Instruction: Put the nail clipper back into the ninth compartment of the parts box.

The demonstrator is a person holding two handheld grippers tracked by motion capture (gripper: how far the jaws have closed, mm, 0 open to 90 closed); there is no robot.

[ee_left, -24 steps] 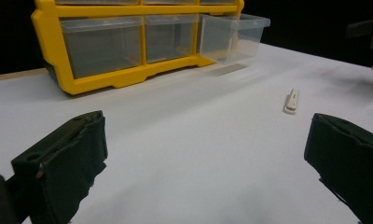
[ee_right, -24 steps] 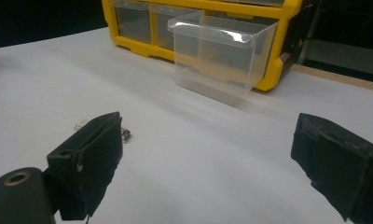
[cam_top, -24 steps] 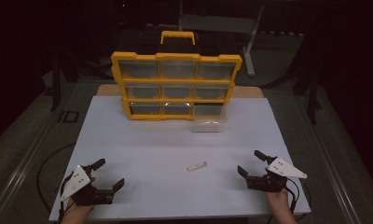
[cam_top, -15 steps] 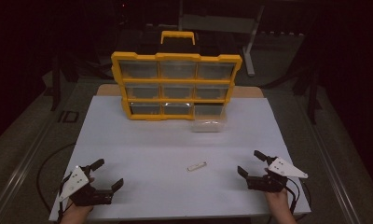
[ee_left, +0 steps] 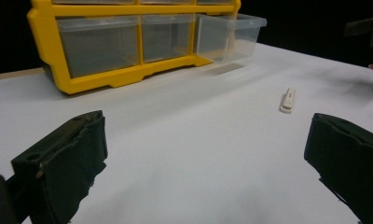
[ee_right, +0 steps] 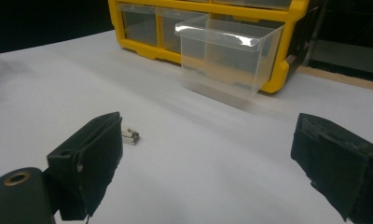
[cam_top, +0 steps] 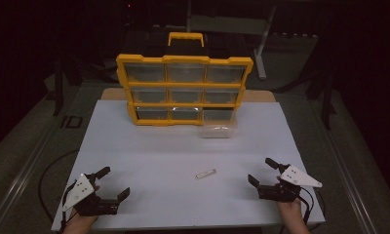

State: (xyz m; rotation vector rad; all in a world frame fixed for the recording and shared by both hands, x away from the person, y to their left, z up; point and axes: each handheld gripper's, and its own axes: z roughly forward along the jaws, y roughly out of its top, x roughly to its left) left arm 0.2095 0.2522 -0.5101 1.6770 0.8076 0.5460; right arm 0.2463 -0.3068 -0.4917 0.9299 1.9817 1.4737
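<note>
Left hand-held gripper and right hand-held gripper both spread apart, small white stick between them.

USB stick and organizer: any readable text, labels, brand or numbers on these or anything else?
None can be read.
Small white USB stick: a faint dark mark on its top face, too small and blurred to read.
Yellow drawer organizer: no label or brand visible on the frame or the clear drawers.
Pulled-out clear drawer: plain, only glare on its rim.
Left gripper and right gripper: no markings visible.
</note>
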